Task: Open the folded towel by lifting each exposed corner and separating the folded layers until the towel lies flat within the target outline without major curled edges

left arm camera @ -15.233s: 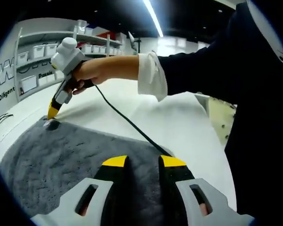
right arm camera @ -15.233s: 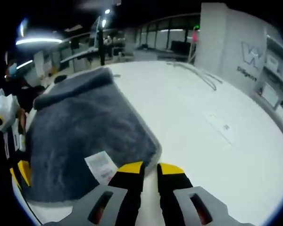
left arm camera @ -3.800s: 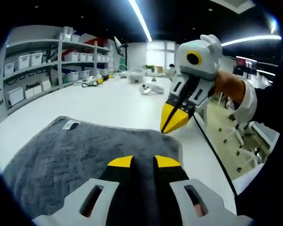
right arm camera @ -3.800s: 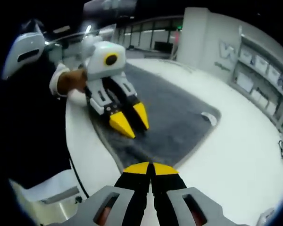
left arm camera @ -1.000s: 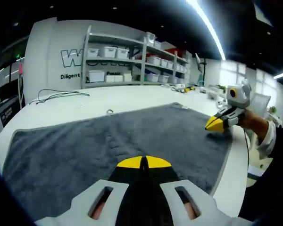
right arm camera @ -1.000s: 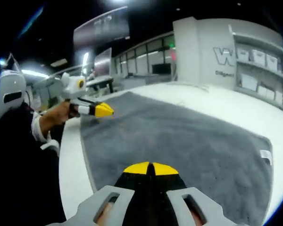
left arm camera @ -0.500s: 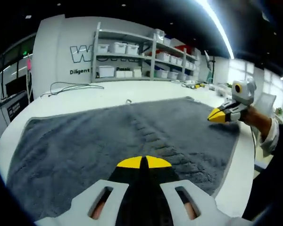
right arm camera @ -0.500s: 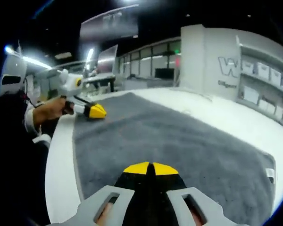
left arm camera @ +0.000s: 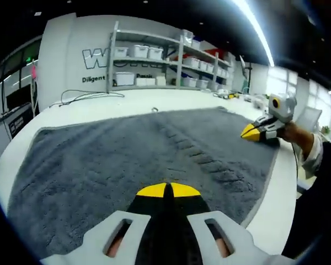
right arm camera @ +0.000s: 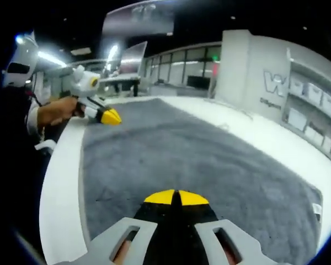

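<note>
"Diligent" on white wall (left arm camera: 60, 66)

- A lab or workshop hall with a dark ceiling and long strip lights (left arm camera: 252, 25).
- Metal shelving (left arm camera: 154, 61) holds rows of white storage bins.
- Large lettering (left arm camera: 96, 58) marks the white wall.
- A broad white counter (left arm camera: 127, 105) carries loose cables (left arm camera: 85, 96).

A white wall (left arm camera: 60, 61) with large dark lettering stands behind the white table (left arm camera: 127, 105). Against that wall, to its right, a metal shelving unit (left arm camera: 154, 63) carries rows of white storage bins (left arm camera: 124, 80). A black cable (left arm camera: 83, 96) lies on the table below the lettering. A long ceiling light strip (left arm camera: 254, 27) runs overhead. Right of the shelving, bright windows (left arm camera: 276, 83) glow. Left of the lettered wall, a row of glass partitions (right arm camera: 176, 72) lines the room.
</note>
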Available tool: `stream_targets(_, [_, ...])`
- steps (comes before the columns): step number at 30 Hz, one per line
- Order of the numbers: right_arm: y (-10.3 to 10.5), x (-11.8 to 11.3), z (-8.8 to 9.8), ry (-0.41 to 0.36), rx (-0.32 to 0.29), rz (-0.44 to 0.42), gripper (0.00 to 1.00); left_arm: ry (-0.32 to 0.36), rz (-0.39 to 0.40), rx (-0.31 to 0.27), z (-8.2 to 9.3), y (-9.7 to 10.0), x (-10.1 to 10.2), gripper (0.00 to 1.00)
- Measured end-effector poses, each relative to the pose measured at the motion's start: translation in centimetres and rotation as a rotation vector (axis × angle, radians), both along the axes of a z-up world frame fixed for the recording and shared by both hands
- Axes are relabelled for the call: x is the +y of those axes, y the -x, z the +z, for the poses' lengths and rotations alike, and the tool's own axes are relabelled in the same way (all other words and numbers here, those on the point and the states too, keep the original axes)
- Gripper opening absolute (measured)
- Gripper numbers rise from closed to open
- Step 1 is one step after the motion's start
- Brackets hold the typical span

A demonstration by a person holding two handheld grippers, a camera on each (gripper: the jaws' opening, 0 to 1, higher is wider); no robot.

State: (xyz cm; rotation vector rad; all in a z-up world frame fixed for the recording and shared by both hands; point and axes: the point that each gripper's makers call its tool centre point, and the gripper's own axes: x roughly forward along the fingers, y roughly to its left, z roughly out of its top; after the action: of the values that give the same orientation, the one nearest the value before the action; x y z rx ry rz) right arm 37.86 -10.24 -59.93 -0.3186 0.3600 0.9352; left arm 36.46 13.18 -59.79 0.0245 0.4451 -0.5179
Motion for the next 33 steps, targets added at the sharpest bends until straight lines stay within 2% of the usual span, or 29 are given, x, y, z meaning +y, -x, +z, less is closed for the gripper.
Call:
stream_targets(19, [0.1, -1.6, 0.0, -0.024, 0.019, 0.002, 0.0, 0.041, 0.064, 0.014, 0.0, 1.0, 1.3, 0.0])
stream_targets(28, [0.7, -2.9, 0.0, -0.012, 0.004, -0.04, 0.0, 0.05, 0.083, 0.005, 0.0, 1.7, 1.6, 0.01])
stream_targets(33, [1.1, -3.5, 0.0, 0.009, -0.025, -0.06, 0.0, 0.068, 0.101, 0.008, 0.1, 2.5, 1.8, 0.01])
